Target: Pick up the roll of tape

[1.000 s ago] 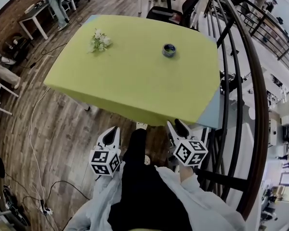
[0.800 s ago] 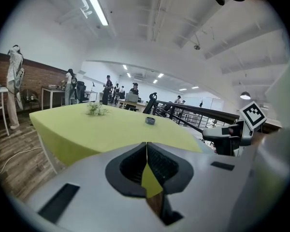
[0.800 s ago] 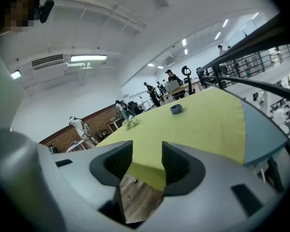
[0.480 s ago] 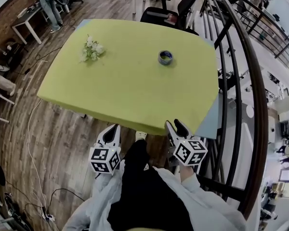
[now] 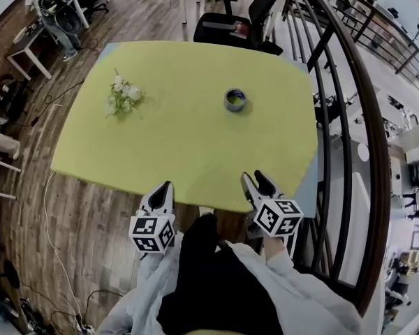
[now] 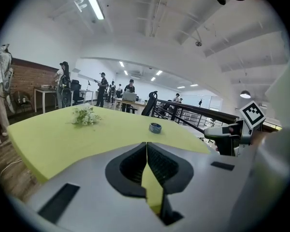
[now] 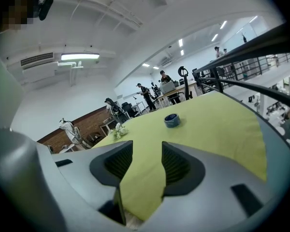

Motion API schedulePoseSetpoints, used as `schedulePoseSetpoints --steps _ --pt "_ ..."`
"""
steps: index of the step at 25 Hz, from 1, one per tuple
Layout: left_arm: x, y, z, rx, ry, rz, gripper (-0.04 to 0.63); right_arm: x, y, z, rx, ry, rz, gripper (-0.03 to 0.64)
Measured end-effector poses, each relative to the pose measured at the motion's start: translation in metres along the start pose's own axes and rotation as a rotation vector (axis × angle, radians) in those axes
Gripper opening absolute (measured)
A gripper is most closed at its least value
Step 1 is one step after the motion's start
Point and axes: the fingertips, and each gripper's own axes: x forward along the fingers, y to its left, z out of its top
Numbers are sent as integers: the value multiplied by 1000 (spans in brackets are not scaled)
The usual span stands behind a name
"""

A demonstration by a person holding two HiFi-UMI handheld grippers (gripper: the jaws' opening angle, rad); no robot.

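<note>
The tape [image 5: 234,100] lies flat on the yellow-green worktop [image 5: 181,145], above centre in the head view, well apart from the 2 claws at the worktop's lower edge. It is a small dark bluish ring, hole up. The left claw [image 5: 165,185] is together, empty; the right claw [image 5: 255,179] stands apart, empty.

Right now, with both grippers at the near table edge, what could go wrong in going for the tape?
The tape lies flat, far across the table: it is a long reach, and a low jaw may push it along rather than grip it. The left gripper has its jaws together, so it could only knock it; the right gripper, open, looks the better choice. The railing runs close on the right.
</note>
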Motion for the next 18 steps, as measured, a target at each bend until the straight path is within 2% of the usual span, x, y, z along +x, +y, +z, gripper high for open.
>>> schedulePoseSetpoints --steps 12,18 --pt "102 22 41 13 21 -62 17 71 -32 58 2 -19 -59 186" --pt "144 33 50 25 41 -92 18 108 -49 80 -20 -18 -87 186"
